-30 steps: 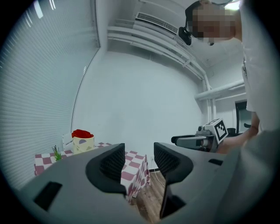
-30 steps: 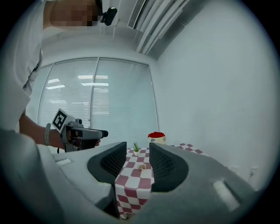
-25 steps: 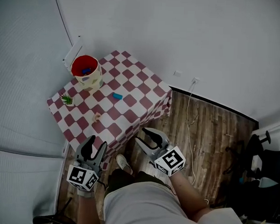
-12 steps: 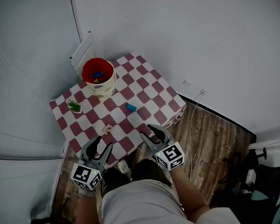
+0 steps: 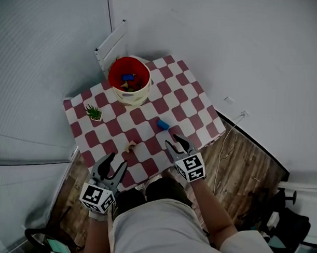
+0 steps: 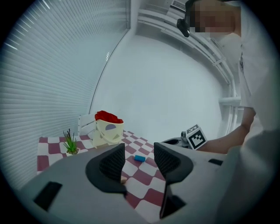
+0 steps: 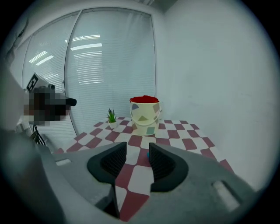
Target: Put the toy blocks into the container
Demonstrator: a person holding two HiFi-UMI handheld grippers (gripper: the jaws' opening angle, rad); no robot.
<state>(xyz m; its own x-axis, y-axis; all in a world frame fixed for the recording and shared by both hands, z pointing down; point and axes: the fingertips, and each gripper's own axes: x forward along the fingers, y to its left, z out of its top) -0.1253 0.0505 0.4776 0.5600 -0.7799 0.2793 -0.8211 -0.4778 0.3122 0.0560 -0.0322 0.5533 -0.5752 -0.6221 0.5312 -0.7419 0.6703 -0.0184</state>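
A cream bucket (image 5: 130, 82) with a red lining stands at the far side of the checkered table (image 5: 193, 101), with several blocks inside. A blue block (image 5: 162, 124) lies mid-table, and a small tan block (image 5: 131, 146) lies nearer the front. My right gripper (image 5: 177, 146) is open over the near table edge, just short of the blue block. My left gripper (image 5: 111, 166) is open and empty at the front left edge, short of the tan block. The left gripper view shows the bucket (image 6: 107, 129) and blue block (image 6: 139, 158); the right gripper view shows the bucket (image 7: 145, 114) straight ahead.
A small potted plant (image 5: 94, 113) sits at the table's left side. A white slatted panel (image 5: 112, 44) leans behind the bucket. Walls close in the table's far and left sides. A wood floor (image 5: 250, 168) with a white cable (image 5: 226, 146) lies to the right.
The table has come closer in the head view. Both grippers have moved forward to the table's near edge, the right one reaching over it toward the blue block. Both jaws stay open.
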